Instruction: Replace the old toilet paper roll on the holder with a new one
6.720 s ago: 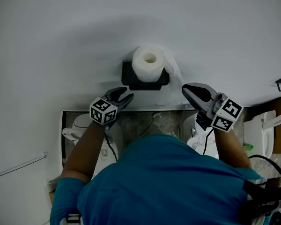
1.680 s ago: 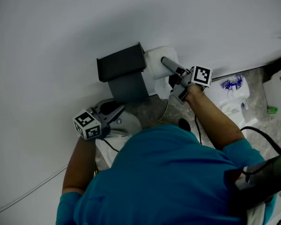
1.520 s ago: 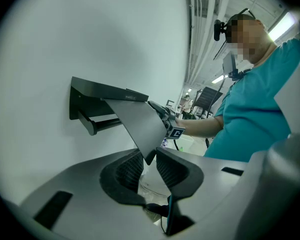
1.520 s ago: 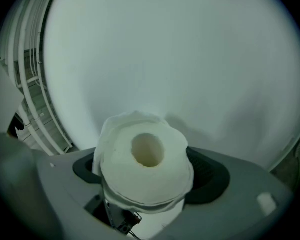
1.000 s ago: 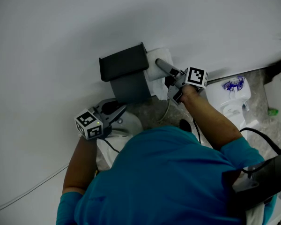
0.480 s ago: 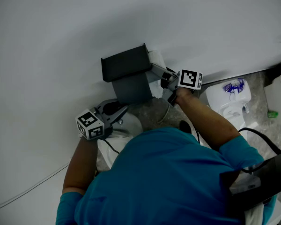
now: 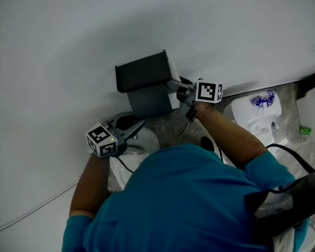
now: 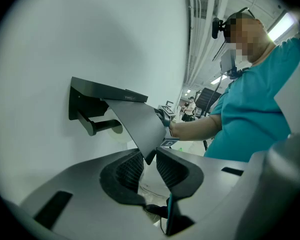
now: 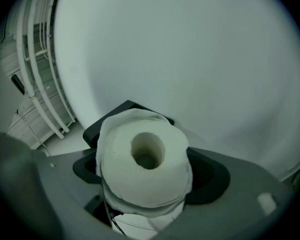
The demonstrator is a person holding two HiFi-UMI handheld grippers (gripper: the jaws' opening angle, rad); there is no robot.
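A black wall holder (image 7: 140, 71) has a grey cover flap (image 7: 148, 101) lifted away from the wall. My left gripper (image 7: 138, 123) is shut on the flap's lower corner (image 8: 149, 154) and holds it up. Under the flap the holder's bare spindle (image 8: 103, 125) sticks out. My right gripper (image 7: 176, 86) is shut on a white toilet paper roll (image 9: 120, 159), whose hole faces the camera. In the head view only a sliver of the roll (image 7: 173, 69) shows beside the holder; I cannot tell how far it sits on the spindle.
The white wall (image 7: 68, 30) fills the upper part of the head view. A white toilet (image 7: 256, 110) stands on the grey floor at right, and another white fixture (image 7: 144, 140) sits just below my left gripper. A white box (image 7: 314, 108) is at the right edge.
My right gripper has moved left with the roll, toward the holder. The roll is now mostly hidden behind the holder. My left gripper has kept the flap in the same place.
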